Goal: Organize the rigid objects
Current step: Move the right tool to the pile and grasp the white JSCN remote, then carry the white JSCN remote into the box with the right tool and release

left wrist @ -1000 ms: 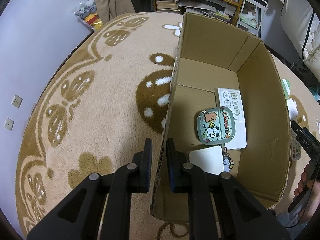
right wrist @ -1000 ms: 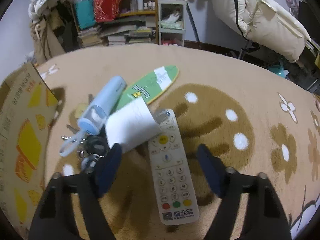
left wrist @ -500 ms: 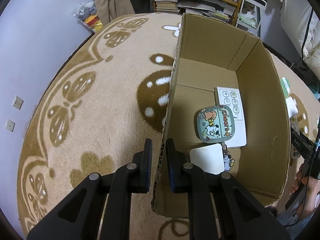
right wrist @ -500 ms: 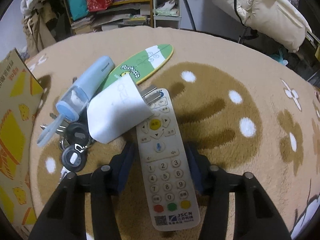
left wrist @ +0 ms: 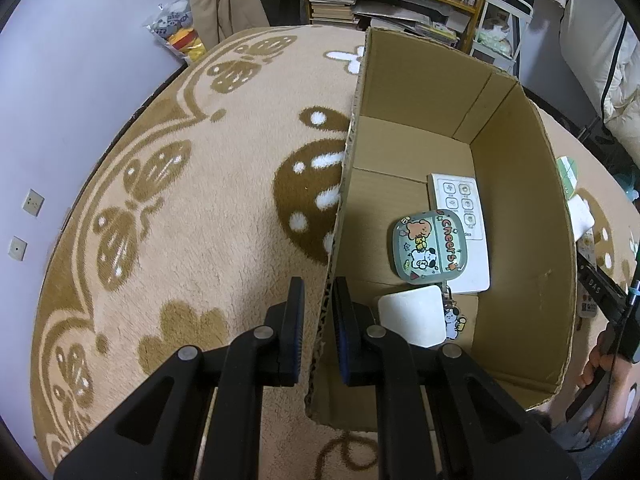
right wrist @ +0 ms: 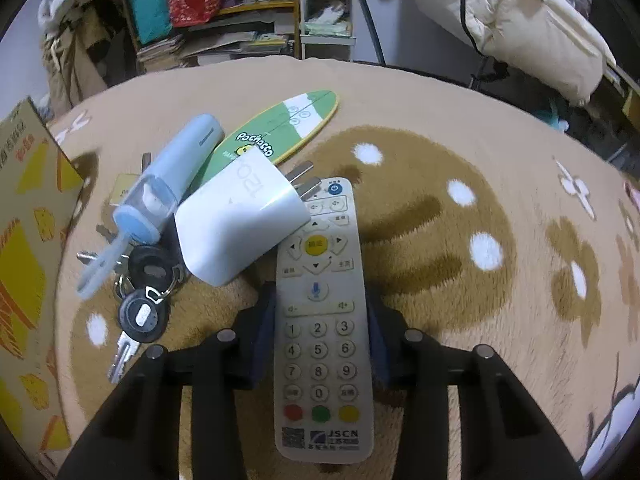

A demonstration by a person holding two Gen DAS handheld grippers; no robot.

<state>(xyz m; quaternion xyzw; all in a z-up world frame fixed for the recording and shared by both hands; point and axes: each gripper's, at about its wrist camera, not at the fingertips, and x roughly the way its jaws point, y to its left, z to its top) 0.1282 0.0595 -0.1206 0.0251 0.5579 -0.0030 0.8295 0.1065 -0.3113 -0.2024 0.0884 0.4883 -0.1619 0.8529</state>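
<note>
While the left tool [left wrist: 319,312] pinches the cardboard box [left wrist: 520,184] wall, the right tool [right wrist: 321,322], jaws just closing, straddles the stiff, light, slick TV remote [right wrist: 321,320] on the carpet [right wrist: 420,152] at mid-body, its 2 long edges the best hold.

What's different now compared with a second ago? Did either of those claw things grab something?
The right gripper has just been closing: its fingers, spread wide a second ago, now sit against both sides of the white remote lying on the rug. The left gripper stayed clamped on the cardboard box wall. The charger, keys and blue bottle have not moved.
</note>
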